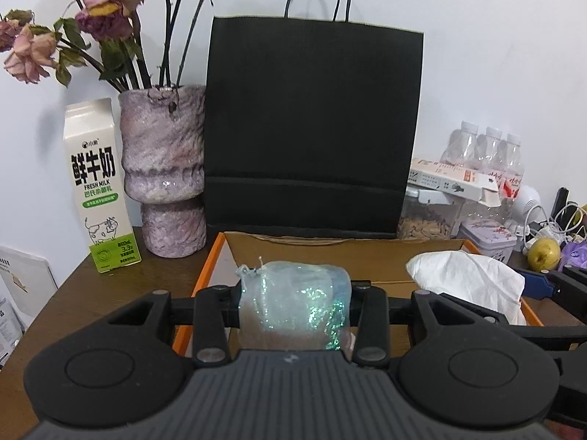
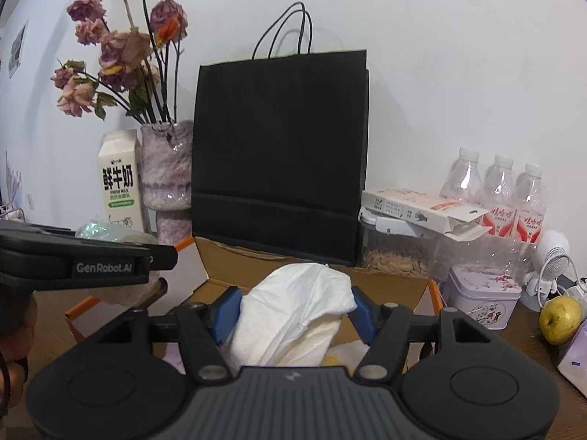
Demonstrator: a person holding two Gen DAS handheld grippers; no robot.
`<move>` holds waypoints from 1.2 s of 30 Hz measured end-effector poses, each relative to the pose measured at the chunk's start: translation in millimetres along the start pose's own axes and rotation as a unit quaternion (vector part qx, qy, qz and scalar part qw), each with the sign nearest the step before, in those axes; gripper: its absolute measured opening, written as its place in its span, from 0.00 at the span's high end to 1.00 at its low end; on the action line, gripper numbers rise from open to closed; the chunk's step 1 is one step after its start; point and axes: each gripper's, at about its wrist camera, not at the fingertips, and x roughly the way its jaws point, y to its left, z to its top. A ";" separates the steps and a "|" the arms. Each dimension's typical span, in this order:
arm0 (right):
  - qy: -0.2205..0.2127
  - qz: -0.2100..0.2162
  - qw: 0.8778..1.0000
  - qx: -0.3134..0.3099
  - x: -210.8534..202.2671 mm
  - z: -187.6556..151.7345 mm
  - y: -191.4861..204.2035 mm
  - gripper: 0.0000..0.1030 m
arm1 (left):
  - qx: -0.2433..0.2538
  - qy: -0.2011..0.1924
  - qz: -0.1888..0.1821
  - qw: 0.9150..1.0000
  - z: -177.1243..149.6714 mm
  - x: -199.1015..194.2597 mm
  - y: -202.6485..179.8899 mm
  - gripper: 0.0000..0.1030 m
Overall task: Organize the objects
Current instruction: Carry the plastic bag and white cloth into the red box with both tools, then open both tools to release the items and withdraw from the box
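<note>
My left gripper (image 1: 295,299) is shut on a small glittery sheer pouch (image 1: 293,304), held above the open cardboard box (image 1: 341,253) with orange edges. My right gripper (image 2: 295,308) is shut on a crumpled white tissue (image 2: 293,311), also above the box (image 2: 385,286). The tissue also shows at the right of the left wrist view (image 1: 469,278). The left gripper's body (image 2: 91,260) and the pouch (image 2: 95,231) show at the left of the right wrist view.
A black paper bag (image 1: 312,128) stands behind the box. A vase of dried roses (image 1: 165,168) and a milk carton (image 1: 97,187) stand at left. At right are water bottles (image 2: 499,190), a seed jar (image 2: 396,253), a tin (image 2: 484,297) and a pear (image 2: 559,319).
</note>
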 end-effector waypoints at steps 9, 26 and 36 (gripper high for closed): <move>0.016 -0.011 1.000 0.000 20.1 -9.6 -2.7 0.40 | 0.013 0.006 0.003 1.000 -10.8 22.0 -3.4 0.61; 0.020 -0.030 0.999 0.016 25.5 -15.2 -7.6 0.03 | 0.005 -0.042 0.048 0.998 -14.4 19.1 -0.4 0.00; 0.023 -0.027 0.999 0.016 24.9 -14.3 -7.3 0.01 | 0.004 -0.036 0.044 0.998 -13.9 19.6 0.8 0.00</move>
